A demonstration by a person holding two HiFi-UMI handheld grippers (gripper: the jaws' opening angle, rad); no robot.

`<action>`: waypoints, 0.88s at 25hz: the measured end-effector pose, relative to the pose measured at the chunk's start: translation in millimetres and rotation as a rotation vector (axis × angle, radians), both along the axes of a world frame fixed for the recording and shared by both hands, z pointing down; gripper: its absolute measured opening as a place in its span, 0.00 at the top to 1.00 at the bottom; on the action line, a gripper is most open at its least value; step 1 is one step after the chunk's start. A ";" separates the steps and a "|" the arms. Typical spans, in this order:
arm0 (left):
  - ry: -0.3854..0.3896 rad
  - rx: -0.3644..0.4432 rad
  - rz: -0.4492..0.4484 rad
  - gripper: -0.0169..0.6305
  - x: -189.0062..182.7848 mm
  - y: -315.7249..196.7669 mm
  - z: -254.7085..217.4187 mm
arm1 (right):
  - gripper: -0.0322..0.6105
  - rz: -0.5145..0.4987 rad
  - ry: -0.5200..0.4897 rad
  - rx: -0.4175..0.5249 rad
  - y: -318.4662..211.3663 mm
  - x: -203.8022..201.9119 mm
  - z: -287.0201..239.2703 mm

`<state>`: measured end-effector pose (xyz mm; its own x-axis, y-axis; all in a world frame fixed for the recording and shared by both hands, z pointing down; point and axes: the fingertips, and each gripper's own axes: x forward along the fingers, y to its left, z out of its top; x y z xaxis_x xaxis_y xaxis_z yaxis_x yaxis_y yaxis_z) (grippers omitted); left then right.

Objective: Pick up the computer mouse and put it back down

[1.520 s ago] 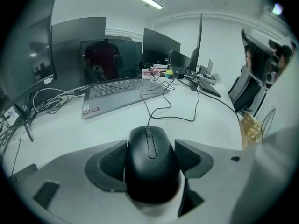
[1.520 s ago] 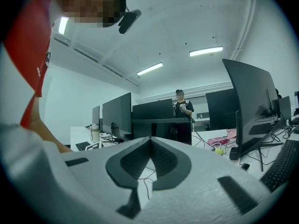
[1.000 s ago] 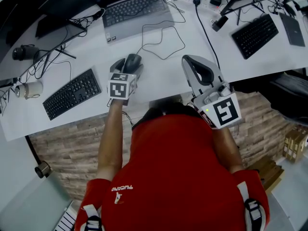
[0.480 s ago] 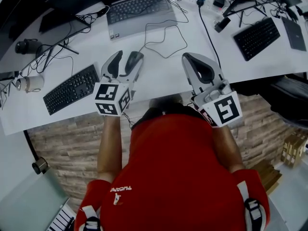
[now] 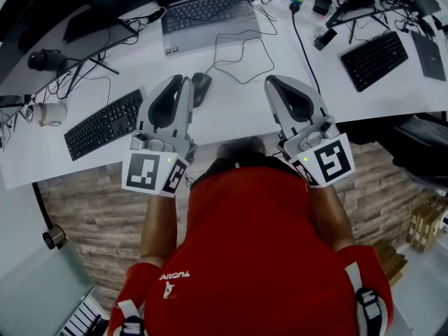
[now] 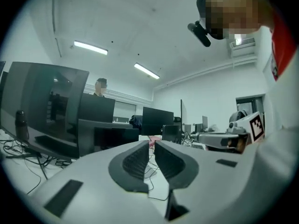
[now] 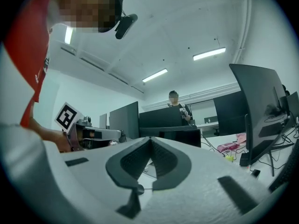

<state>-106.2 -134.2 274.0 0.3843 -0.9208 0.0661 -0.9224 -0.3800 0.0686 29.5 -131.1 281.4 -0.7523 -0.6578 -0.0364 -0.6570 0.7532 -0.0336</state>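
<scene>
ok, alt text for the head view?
A black computer mouse lies on the white desk beside the left gripper, whose jaws have just been closing, nothing between them. The right gripper, shut and empty, is level alongside, a laptop beyond.

The right gripper [image 7: 150, 140] points level across the office, its two fingers [image 7: 133, 160] closed tip to tip with nothing between them. Past them runs a row of dark monitors [image 7: 161, 122], and a person [image 7: 177, 105] stands behind those. A larger monitor [image 7: 261, 108] rises at the right, with a pink object [image 7: 229, 146] on the white surface [image 7: 212, 139] near its foot. Two strip lights [image 7: 209, 54] glow on the ceiling. A red sleeve [image 7: 37, 64] fills the upper left.
</scene>
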 end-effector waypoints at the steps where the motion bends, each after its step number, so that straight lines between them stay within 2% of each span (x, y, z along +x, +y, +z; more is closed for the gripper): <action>1: 0.003 0.015 -0.004 0.92 0.5 2.9 -4.3 | 0.95 -0.002 -0.002 0.003 1.6 0.0 -1.4; 10: -0.021 0.118 0.030 0.95 22.3 28.4 -33.6 | 0.95 -0.018 -0.032 0.043 20.7 1.5 -14.5; 22: -0.011 0.146 0.057 0.96 35.1 42.6 -44.3 | 0.95 -0.029 -0.042 0.072 37.7 0.4 -24.6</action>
